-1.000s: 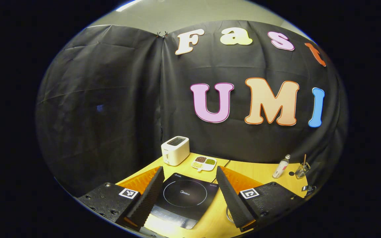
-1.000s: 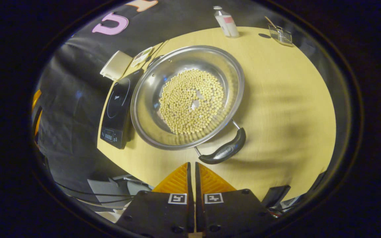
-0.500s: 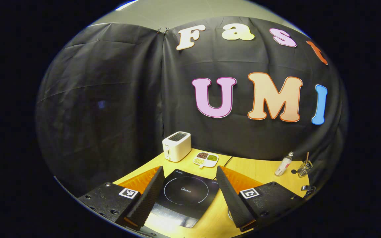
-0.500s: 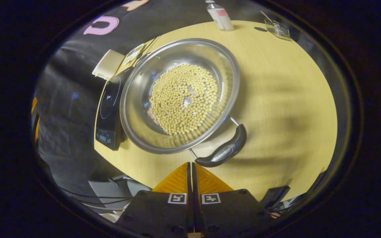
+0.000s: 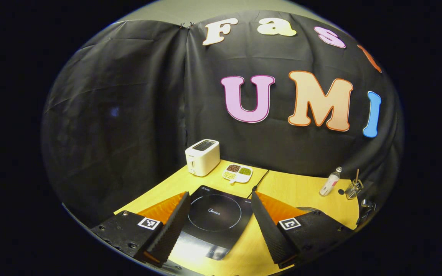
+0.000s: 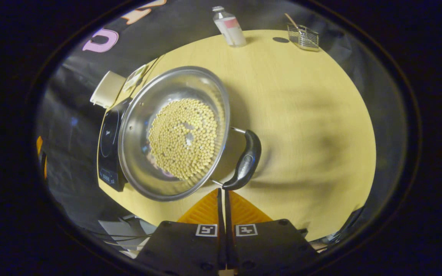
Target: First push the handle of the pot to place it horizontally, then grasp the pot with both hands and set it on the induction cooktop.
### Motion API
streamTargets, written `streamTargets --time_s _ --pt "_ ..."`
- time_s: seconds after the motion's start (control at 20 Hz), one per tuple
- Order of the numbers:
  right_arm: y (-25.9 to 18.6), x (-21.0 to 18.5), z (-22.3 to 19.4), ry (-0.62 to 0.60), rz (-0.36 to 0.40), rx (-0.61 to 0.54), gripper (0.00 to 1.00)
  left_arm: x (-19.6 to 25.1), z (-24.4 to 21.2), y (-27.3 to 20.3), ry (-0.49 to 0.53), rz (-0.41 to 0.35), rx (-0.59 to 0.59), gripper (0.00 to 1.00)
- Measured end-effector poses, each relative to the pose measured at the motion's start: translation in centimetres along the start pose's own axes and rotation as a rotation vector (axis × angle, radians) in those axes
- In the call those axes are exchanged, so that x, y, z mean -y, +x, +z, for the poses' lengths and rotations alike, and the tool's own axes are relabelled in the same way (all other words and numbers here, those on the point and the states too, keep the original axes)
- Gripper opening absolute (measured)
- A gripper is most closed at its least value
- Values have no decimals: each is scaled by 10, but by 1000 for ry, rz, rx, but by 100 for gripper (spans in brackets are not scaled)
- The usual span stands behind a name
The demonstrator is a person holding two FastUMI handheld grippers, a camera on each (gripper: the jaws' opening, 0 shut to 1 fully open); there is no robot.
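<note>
In the right gripper view, a steel pot (image 6: 175, 134) full of pale beans stands on the wooden table (image 6: 301, 115). Its black handle (image 6: 245, 161) sticks out on the pot's right side. My right gripper (image 6: 222, 190) is shut, with its tips against the handle's lower end. The black induction cooktop (image 6: 108, 143) lies left of the pot, and the pot's rim overlaps its edge. In the left gripper view, my left gripper (image 5: 220, 194) hangs open over the cooktop (image 5: 215, 220) with nothing between its fingers. A sliver of the pot's rim (image 5: 306, 209) peeks out behind the right finger.
A white toaster (image 5: 202, 157) and a sectioned dish (image 5: 238, 173) sit behind the cooktop by the cloth wall. A bottle (image 6: 228, 27) and a wire basket (image 6: 302, 36) stand at the far edge. Bare table stretches right of the pot.
The pot has turned: its handle swung from the lower right round to the right side, with my shut right gripper at its end. The left gripper view now takes in more of the table.
</note>
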State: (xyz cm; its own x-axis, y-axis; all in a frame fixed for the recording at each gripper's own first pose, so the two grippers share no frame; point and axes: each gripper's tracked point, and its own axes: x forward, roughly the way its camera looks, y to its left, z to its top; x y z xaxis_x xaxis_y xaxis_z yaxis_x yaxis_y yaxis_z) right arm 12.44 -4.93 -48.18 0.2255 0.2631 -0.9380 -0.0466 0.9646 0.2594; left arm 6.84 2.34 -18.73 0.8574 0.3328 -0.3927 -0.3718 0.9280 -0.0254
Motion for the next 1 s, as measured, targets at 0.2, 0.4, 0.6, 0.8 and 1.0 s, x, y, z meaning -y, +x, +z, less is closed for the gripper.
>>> streamTargets --time_s 0.2,0.4,0.6,0.8,1.0 --pt "2 9 23 19 -17 19 4 0 -3 3 5 3 -15 96" --pt "4 15 41 29 -32 31 4 0 -14 9 4 10 -49 96" --pt "6 20 57 13 -46 45 4 4 -31 9 -1 -2 -97 97" --pt "8 21 65 27 -47 48 4 16 -45 8 -9 -25 -138 97" --pt "7 22 64 38 -34 44 4 25 -58 13 -5 -46 -180 96"
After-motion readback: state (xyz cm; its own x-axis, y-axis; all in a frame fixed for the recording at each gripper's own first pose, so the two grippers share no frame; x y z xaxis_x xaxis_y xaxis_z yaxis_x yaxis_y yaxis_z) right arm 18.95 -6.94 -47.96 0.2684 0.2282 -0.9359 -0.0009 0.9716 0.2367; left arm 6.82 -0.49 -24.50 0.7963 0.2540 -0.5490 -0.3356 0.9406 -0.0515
